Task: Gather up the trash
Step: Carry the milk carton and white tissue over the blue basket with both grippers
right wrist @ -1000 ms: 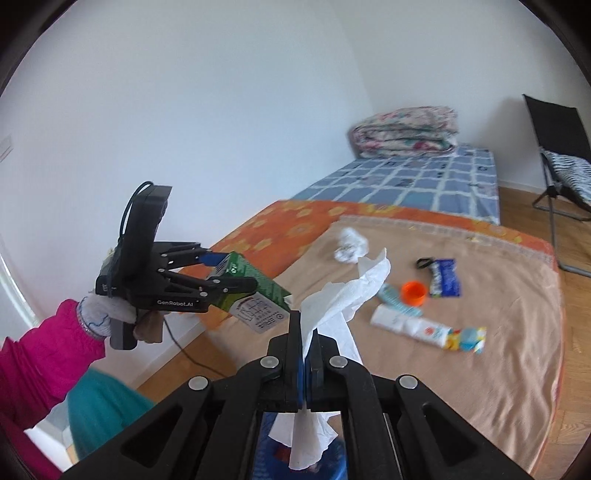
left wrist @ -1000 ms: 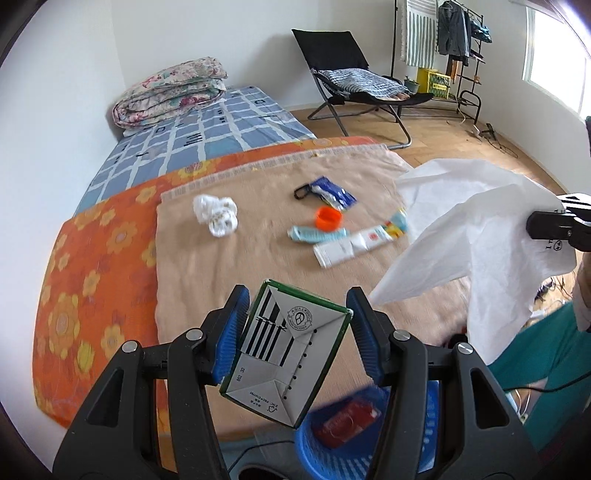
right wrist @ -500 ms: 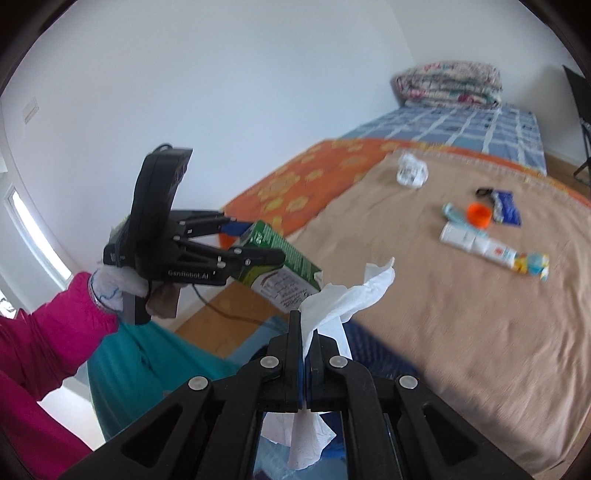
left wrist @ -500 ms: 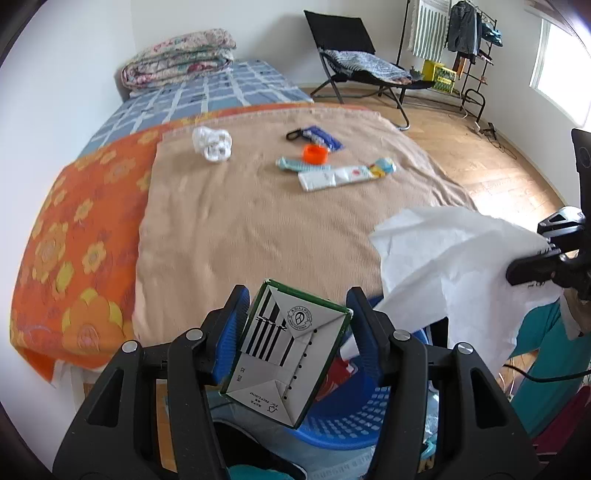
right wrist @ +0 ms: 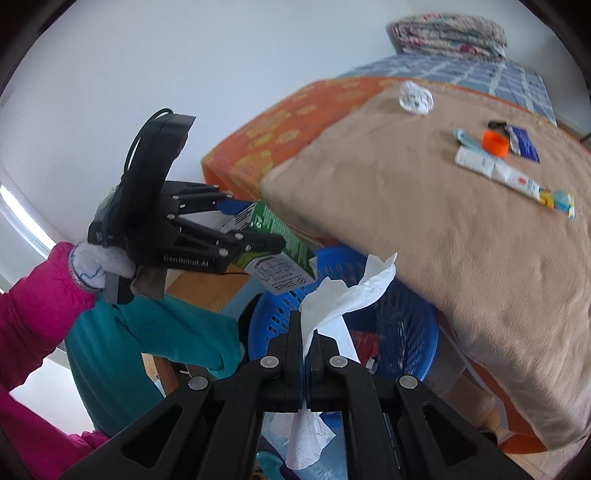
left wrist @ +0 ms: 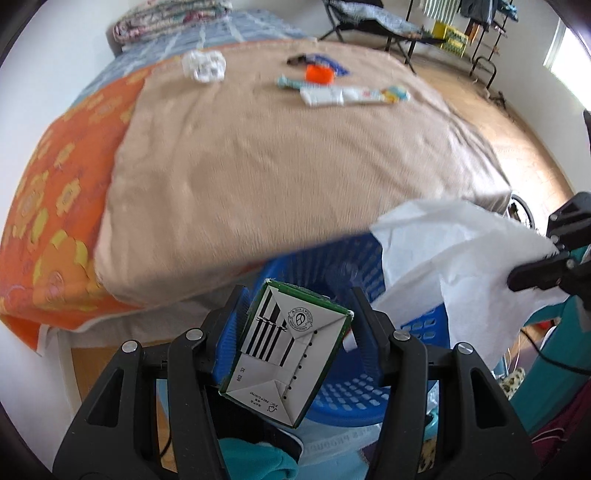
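Observation:
My left gripper (left wrist: 299, 314) is shut on a green and white carton (left wrist: 284, 350), held over the near rim of a blue plastic basket (left wrist: 332, 266). The same carton (right wrist: 277, 243) shows in the right wrist view, above the basket (right wrist: 406, 321). My right gripper (right wrist: 306, 325) is shut on a white paper tissue (right wrist: 347, 291), which hangs over the basket (right wrist: 406, 321). In the left wrist view the tissue (left wrist: 454, 258) drapes across the basket's right side. Something red lies inside the basket.
On the tan blanket (left wrist: 280, 166) lie a crumpled white wad (left wrist: 205, 64), an orange cap (left wrist: 318, 73), a white tube (left wrist: 343, 96), a teal wrapper and a blue packet. The bed edge borders the basket. A folding chair (left wrist: 369, 22) stands beyond.
Both grippers have dropped from above the bed toward the blue basket, carrying the carton and the tissue. The basket now fills the lower middle of both views.

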A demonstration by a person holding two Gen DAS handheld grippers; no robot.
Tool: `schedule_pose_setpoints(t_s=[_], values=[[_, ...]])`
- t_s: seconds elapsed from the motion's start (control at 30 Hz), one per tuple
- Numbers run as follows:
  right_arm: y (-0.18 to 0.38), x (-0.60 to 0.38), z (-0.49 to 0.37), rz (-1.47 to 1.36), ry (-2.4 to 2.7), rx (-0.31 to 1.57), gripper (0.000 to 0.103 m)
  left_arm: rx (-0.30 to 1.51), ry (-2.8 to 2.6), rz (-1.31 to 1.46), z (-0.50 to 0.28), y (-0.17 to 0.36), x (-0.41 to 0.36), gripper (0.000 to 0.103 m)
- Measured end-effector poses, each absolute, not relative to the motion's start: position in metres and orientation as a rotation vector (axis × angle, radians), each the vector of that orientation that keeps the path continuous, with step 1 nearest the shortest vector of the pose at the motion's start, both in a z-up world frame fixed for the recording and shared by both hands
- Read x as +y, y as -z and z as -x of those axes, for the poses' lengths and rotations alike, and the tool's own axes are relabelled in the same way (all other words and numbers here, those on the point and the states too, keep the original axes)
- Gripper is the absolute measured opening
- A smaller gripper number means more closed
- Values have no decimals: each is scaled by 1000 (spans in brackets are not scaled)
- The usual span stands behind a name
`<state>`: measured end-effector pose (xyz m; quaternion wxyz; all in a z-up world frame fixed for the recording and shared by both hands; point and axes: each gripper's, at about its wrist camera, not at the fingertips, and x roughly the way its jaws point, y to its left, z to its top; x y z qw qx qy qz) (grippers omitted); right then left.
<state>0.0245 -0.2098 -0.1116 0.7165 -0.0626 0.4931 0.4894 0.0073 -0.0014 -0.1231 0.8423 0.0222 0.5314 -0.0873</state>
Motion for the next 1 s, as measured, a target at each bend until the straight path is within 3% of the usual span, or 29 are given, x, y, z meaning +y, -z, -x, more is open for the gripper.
schedule_pose_setpoints(t_s=[0.53, 1.0], values=[[166, -185, -47, 232, -934, 1187, 0, 1199, 143, -14, -7, 157, 6, 56], [179, -184, -49, 221, -871, 1175, 0, 1193, 164, -13, -8, 157, -11, 56]])
